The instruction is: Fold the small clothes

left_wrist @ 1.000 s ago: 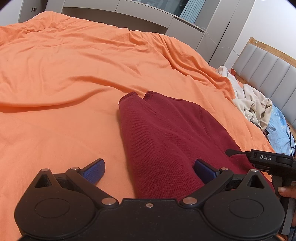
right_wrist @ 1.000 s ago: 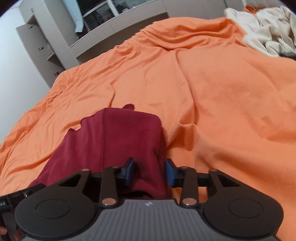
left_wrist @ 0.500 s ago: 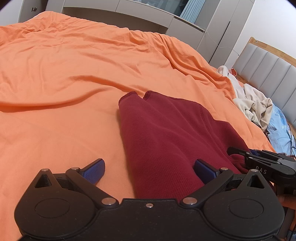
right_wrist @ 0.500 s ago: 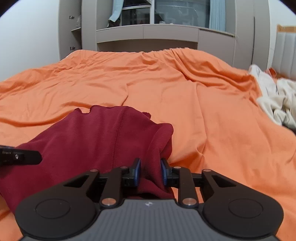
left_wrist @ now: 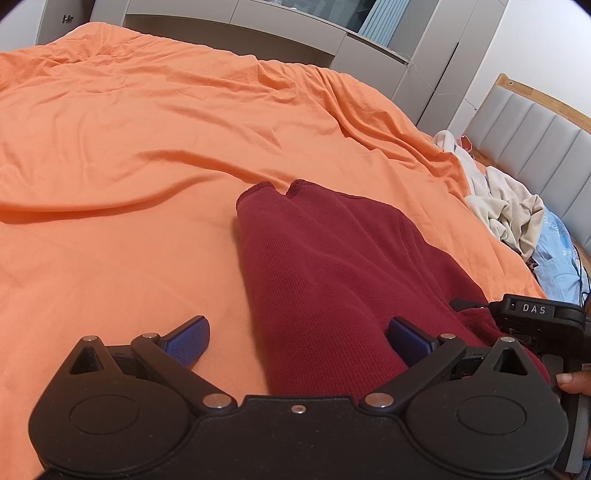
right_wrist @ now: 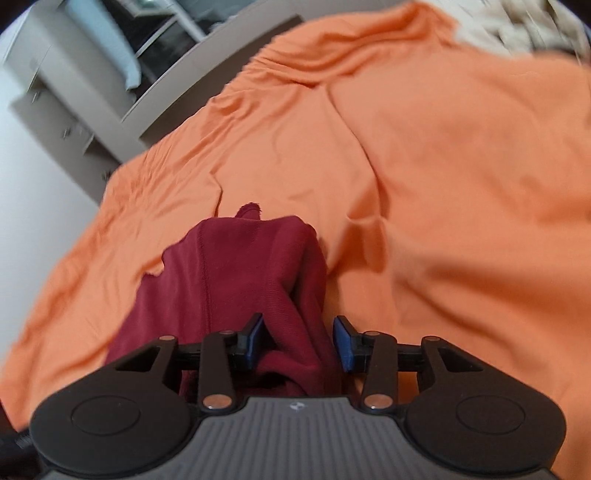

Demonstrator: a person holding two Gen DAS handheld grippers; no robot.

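Note:
A maroon knit garment (left_wrist: 332,266) lies folded lengthwise on the orange bed sheet (left_wrist: 129,147), with two cuffs at its far end. My left gripper (left_wrist: 297,325) is open and low over the garment's near end: one finger is over bare sheet, the other over the cloth. My right gripper (right_wrist: 298,332) has a bunched fold of the garment (right_wrist: 251,266) between its blue pads (right_wrist: 341,343). The pads stand apart and the right pad is just clear of the cloth. This view is blurred by motion. In the left wrist view the right gripper's black body sits at the garment's right edge.
A heap of beige clothes (left_wrist: 513,210) and a light blue garment (left_wrist: 554,258) lie at the right by the padded grey headboard (left_wrist: 535,140). Grey cabinets (left_wrist: 258,33) line the far side of the bed. A person's fingertip (left_wrist: 572,380) shows at the right.
The right gripper's pads have spread apart from their tight pinch on the fold half a second ago, and its view has tilted back. The left gripper has held still.

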